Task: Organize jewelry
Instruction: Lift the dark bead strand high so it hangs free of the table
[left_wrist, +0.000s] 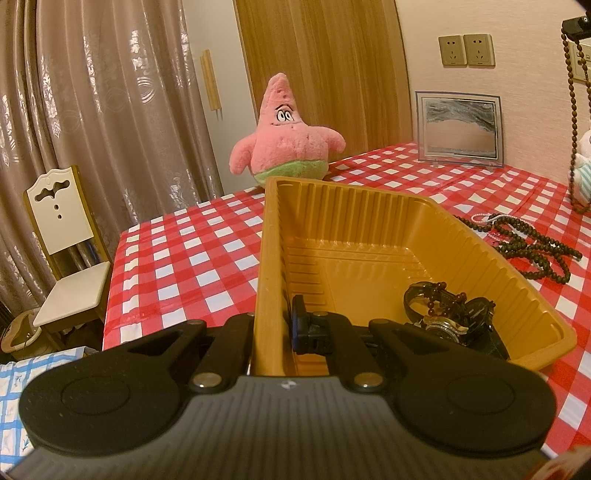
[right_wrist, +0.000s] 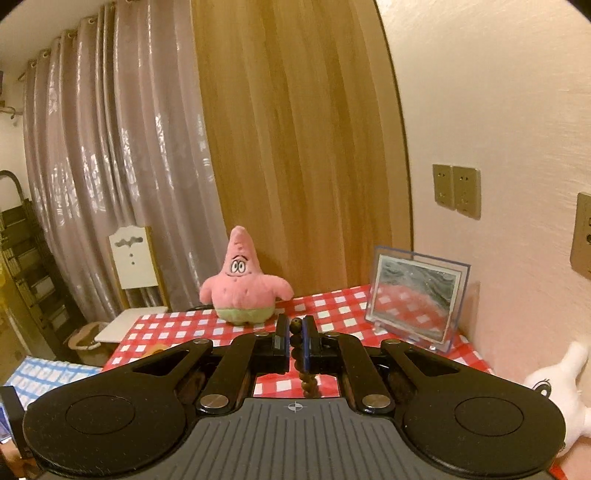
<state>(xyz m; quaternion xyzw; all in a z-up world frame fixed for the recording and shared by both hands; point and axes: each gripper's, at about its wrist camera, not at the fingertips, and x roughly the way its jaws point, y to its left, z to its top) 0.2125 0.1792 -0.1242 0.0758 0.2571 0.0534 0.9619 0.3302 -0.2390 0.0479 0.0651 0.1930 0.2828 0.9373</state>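
On the red-checked bench (left_wrist: 192, 258), the left claw (left_wrist: 273, 325) pinches the wall of the yellow plastic tray (left_wrist: 369, 236), likely steadying it. The right claw (right_wrist: 295, 345), clamped on a brown bead necklace (right_wrist: 295, 325), holds it high, presumably to lower it beside the watches (left_wrist: 450, 317) in the tray.

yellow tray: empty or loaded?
Loaded. The yellow tray holds watches at its near right corner; the rest of its floor is bare.

Pink starfish plush (left_wrist: 284, 136), framed picture (left_wrist: 460, 129)
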